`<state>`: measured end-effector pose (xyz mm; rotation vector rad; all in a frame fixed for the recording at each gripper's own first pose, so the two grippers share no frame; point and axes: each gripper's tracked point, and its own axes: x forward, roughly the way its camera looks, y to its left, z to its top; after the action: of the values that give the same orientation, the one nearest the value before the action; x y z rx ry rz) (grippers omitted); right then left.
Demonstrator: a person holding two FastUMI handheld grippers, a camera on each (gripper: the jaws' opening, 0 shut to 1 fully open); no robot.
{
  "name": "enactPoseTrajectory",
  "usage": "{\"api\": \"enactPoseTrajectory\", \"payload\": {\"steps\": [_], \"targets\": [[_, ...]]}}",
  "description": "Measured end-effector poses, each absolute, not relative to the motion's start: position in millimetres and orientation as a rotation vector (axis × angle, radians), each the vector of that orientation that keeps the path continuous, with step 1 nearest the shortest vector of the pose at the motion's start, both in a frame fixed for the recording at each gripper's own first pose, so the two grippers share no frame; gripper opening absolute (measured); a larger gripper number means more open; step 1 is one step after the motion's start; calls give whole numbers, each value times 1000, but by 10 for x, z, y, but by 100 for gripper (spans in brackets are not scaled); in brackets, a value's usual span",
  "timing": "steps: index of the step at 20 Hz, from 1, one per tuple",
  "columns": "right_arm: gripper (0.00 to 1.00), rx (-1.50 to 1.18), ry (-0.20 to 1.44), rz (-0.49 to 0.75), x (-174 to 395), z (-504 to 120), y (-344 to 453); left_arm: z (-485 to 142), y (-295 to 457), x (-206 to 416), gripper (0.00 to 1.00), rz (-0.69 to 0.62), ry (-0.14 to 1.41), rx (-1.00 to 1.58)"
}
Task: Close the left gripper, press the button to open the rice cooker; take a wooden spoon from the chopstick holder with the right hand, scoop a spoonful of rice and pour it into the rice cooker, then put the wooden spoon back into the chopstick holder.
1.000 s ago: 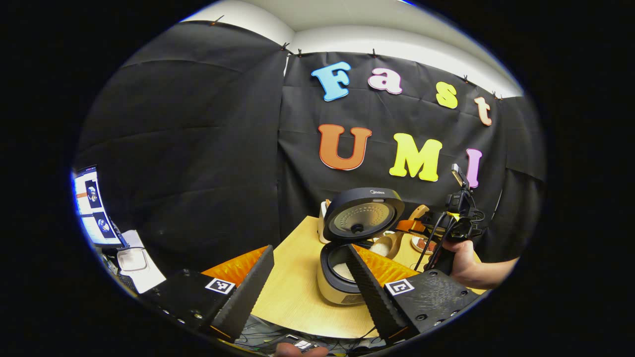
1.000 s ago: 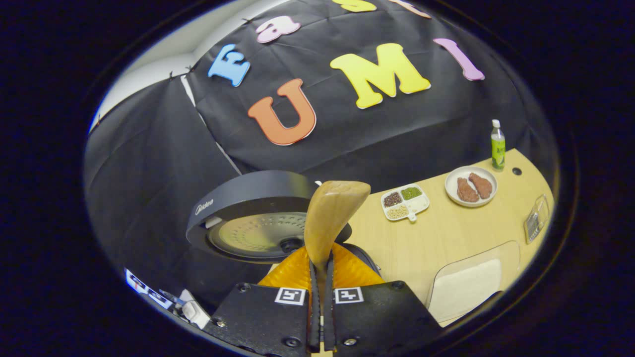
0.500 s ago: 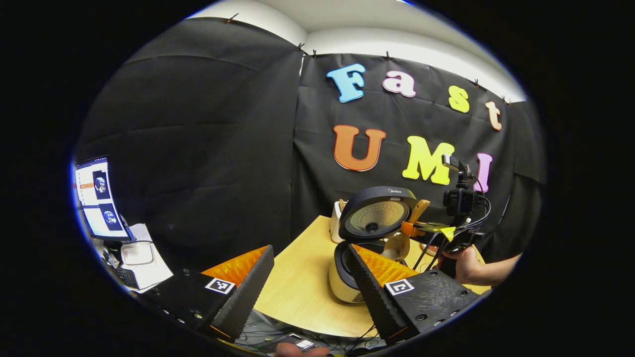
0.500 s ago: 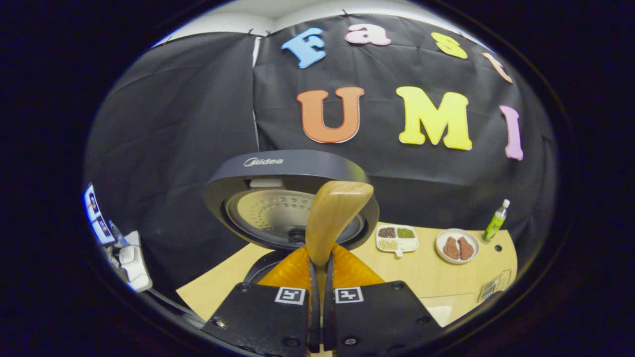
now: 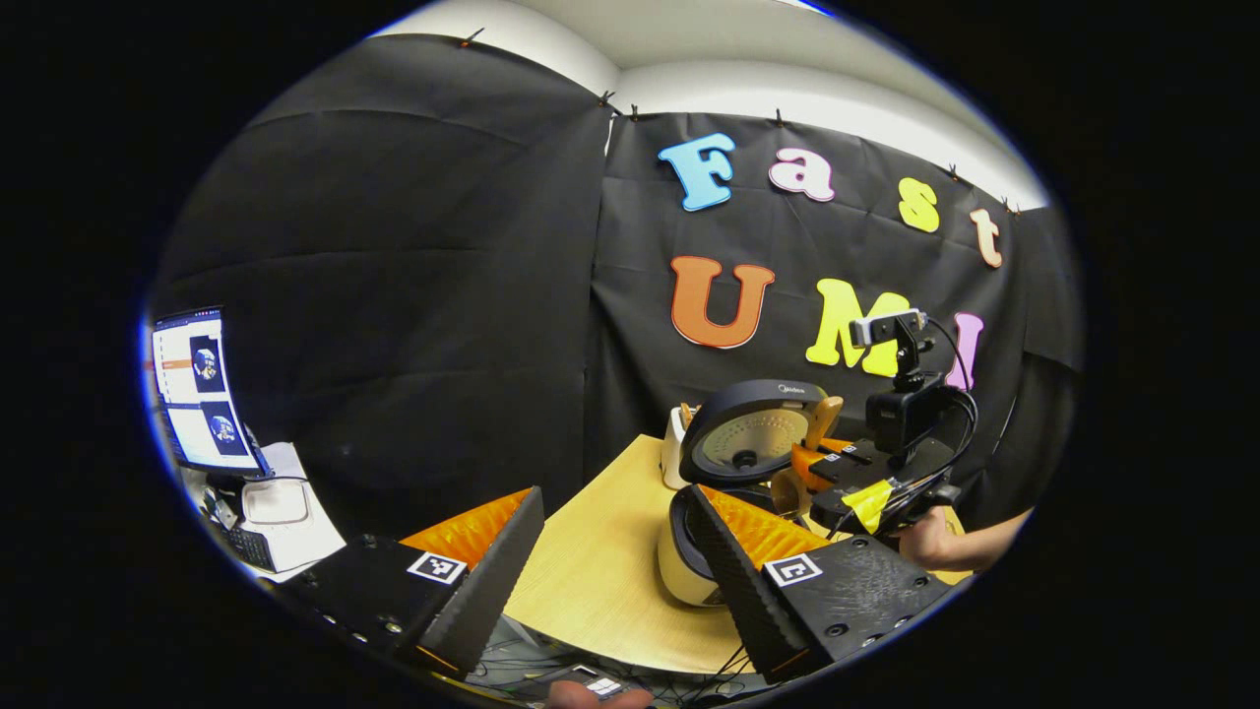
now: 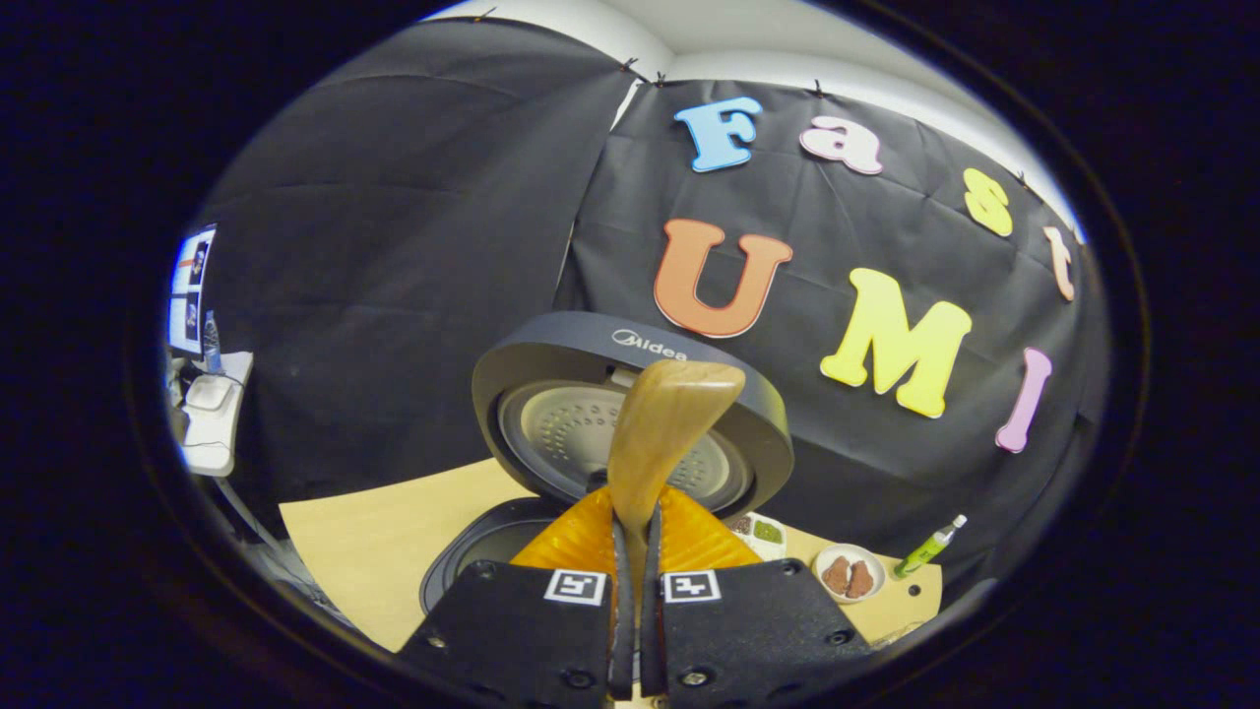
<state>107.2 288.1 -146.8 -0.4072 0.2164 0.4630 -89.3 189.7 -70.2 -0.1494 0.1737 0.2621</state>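
up close, right tool (image 6: 635, 551) pinching wooden spoon (image 6: 661, 433), left tool (image 5: 615, 537) spread, "midea" rice cooker (image 6: 630, 414) lid

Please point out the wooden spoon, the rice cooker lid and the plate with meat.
wooden spoon (image 6: 661, 433): right gripper view, on its handle.
rice cooker lid (image 6: 551, 353): right gripper view, on its dark outer rim.
plate with meat (image 6: 823, 565): right gripper view, on its white rim.
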Motion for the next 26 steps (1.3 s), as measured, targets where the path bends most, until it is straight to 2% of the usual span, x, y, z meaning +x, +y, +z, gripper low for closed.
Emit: {"api": "enactPoseTrajectory", "payload": {"steps": [8, 15, 20, 26], "targets": [[8, -84, 338, 469, 928, -1131, 2520, -710, 1634, -707, 95, 155, 160, -64], [8, 241, 365, 406, 849, -513, 1709, -469, 892, -323, 95, 18, 113, -53], [8, 326, 317, 214, 989, -343, 428, -437, 230, -26, 94, -78, 119, -37], [8, 318, 344, -36, 880, -649, -1278, -409, -427, 272, 95, -140, 133, -46]]}}
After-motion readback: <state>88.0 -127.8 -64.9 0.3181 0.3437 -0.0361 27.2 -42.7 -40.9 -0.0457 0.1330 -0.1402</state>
